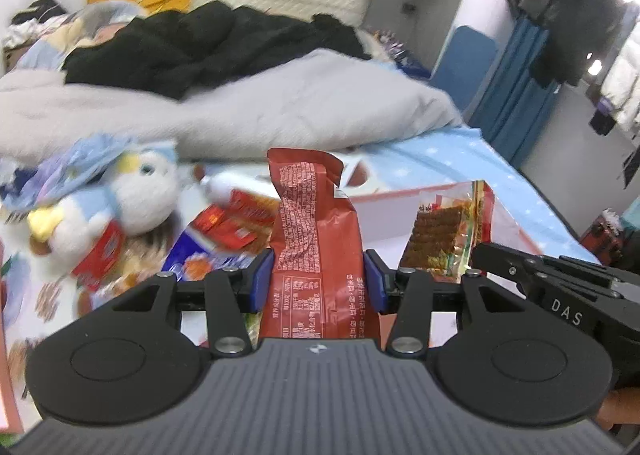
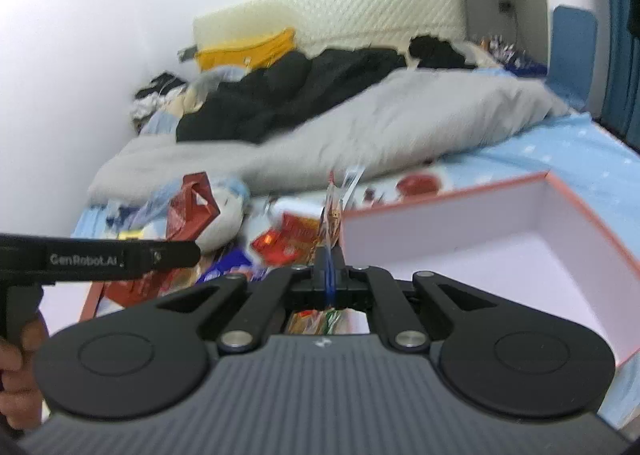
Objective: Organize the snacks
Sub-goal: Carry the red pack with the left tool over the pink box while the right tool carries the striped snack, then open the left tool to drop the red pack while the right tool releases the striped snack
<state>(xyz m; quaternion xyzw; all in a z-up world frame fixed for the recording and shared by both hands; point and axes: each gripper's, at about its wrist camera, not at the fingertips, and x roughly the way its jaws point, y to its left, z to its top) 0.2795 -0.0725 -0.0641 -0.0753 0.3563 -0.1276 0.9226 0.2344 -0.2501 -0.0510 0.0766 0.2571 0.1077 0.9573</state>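
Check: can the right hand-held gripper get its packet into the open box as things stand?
Probably yes. The right hand-held gripper is shut on a clear snack packet, and the open box lies just to its right, its inside bare where it shows, with nothing between them.

The left tool (image 1: 319, 279), black with blue pads (image 1: 256, 287), is partly open, those pads pressing both sides of a packet. The right tool (image 2: 329, 271) is pinched almost shut on a thin wrapper edge. Both point slightly downward, side by side.
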